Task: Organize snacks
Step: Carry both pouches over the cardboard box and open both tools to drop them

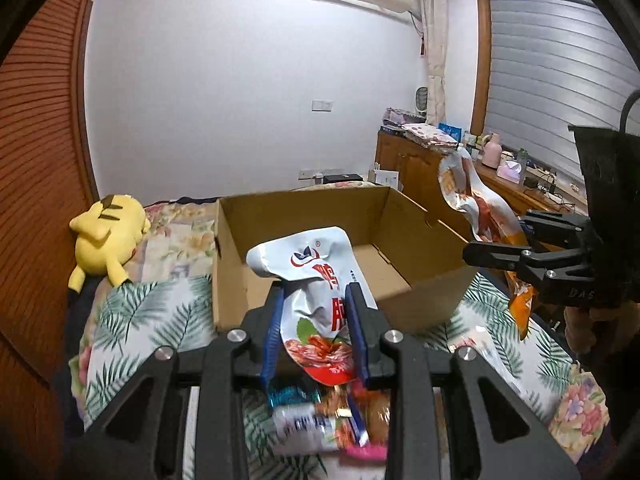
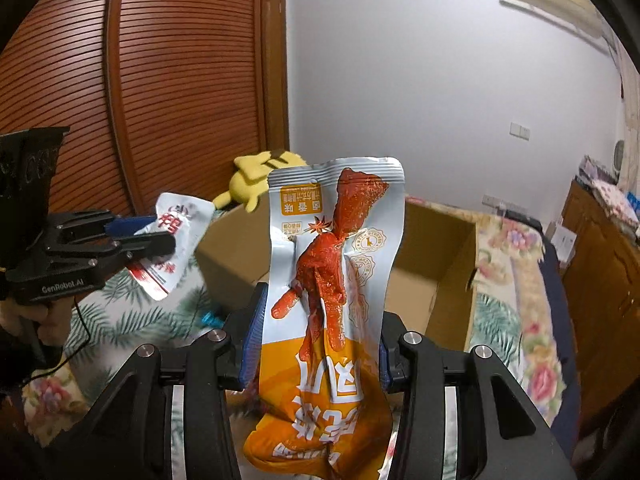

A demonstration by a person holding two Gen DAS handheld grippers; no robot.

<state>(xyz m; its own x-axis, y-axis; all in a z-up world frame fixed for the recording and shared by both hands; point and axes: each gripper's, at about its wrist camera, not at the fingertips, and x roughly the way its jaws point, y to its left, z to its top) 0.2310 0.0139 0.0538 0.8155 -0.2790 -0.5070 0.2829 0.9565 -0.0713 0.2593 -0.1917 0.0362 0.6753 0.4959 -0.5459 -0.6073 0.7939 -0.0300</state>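
My left gripper is shut on a white and red snack packet and holds it up just before the near wall of an open cardboard box. The box looks empty inside. My right gripper is shut on a grey and orange snack packet, held upright in front of the same box. In the left wrist view the right gripper with its orange packet hangs at the box's right side. In the right wrist view the left gripper with the white packet is at the left.
The box stands on a bed with a leaf and flower cover. Several more snack packets lie on the bed below my left gripper. A yellow plush toy lies left of the box. A wooden cabinet stands behind on the right.
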